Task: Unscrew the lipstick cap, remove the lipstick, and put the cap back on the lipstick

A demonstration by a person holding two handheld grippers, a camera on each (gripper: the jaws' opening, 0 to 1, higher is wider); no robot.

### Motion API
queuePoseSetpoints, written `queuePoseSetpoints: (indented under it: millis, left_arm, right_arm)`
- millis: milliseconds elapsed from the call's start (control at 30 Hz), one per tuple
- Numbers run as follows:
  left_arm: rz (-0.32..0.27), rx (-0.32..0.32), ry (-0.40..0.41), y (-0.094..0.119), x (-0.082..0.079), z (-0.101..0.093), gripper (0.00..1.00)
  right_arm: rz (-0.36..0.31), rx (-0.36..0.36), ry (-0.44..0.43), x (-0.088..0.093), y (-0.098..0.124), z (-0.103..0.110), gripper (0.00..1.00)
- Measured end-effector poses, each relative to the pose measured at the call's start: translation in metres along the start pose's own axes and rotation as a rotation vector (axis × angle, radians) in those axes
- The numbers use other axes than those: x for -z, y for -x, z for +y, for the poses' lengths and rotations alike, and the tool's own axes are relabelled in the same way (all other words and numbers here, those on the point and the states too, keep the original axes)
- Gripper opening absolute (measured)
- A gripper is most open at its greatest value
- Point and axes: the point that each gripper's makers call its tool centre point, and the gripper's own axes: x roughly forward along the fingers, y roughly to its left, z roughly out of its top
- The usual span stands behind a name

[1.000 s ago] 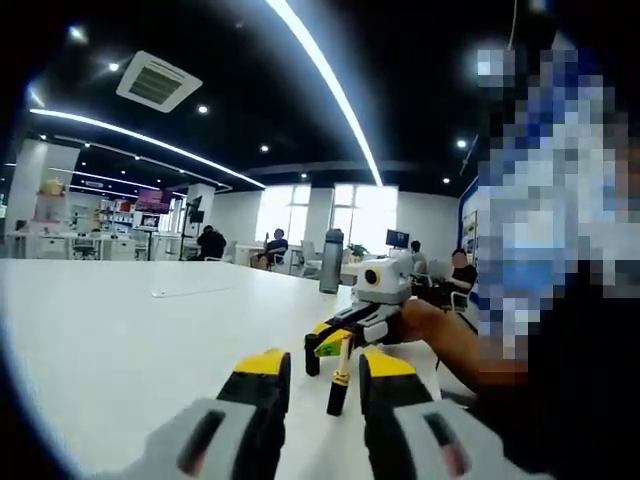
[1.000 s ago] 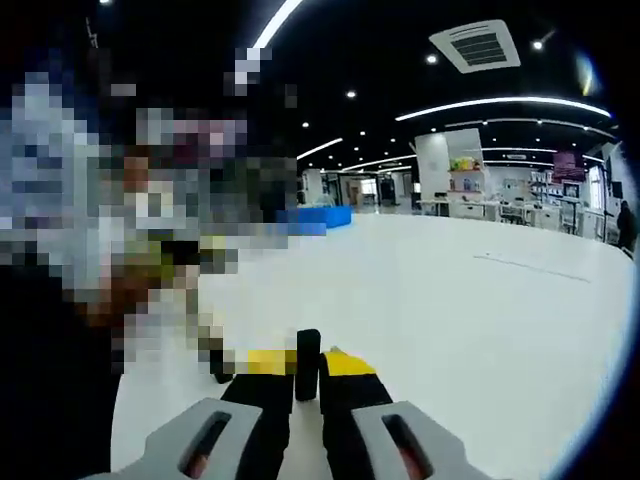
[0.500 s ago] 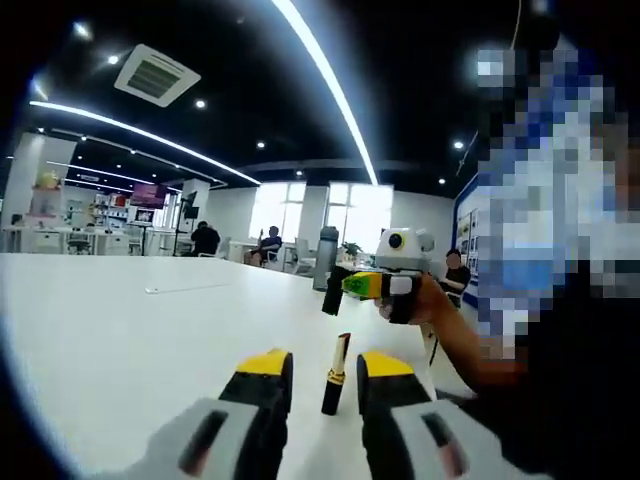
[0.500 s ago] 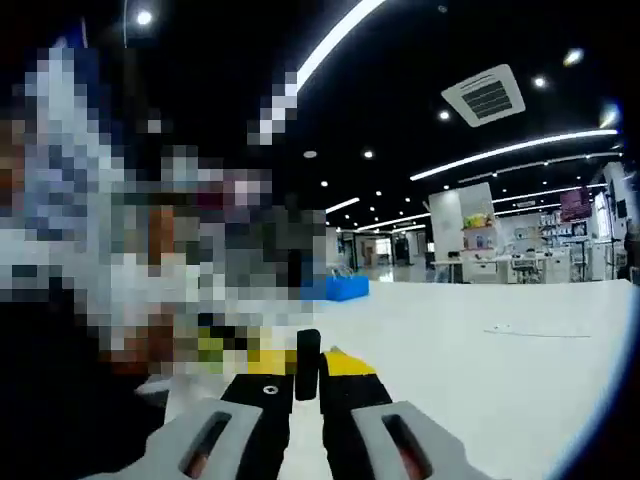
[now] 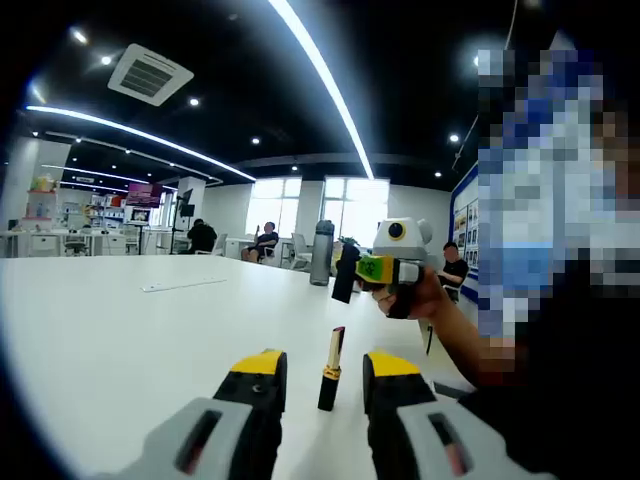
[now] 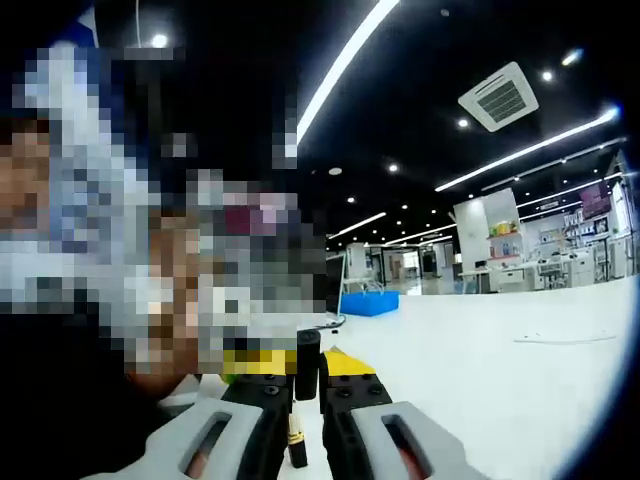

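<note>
— Lipstick?
— Standing upright on the white table (image 5: 120, 340), lower centre of the left gripper view: slim black lipstick base with bared bullet (image 5: 329, 369), between the parted left gripper (image 5: 316, 372).
— Cap?
— Clamped in the right gripper (image 6: 308, 366): small black cylindrical cap (image 6: 308, 364) (light, slick, easily tipped; best gripped low on the base).

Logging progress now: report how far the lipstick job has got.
Done: the cap is off, clamped in the right gripper, raised above the table. In hand: the lipstick stands upright between the left gripper jaws, which look open. Left: putting the cap back on.
</note>
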Motion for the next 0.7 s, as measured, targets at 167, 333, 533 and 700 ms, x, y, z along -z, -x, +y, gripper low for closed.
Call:
queuePoseSetpoints:
  millis: [167, 333, 533, 700]
  left_arm:
    - [0.011, 0.002, 0.002, -0.0019, 0.0031, 0.0002, 0.32]
    - [0.013, 0.005, 0.0, -0.0028, 0.0035, -0.0007, 0.32]
    - [0.02, 0.008, 0.0, -0.0045, 0.0057, -0.002, 0.32]
    - [0.033, 0.009, -0.005, -0.0055, 0.0081, -0.0029, 0.32]
  right_arm:
    - [0.002, -0.005, 0.004, 0.0001, -0.0001, 0.0004, 0.09]
    - [0.005, -0.011, 0.005, 0.0002, -0.0004, 0.0014, 0.09]
    - [0.04, -0.011, 0.028, 0.0045, -0.0048, 0.0053, 0.09]
    - [0.058, -0.018, 0.055, 0.0068, -0.0072, 0.0083, 0.09]
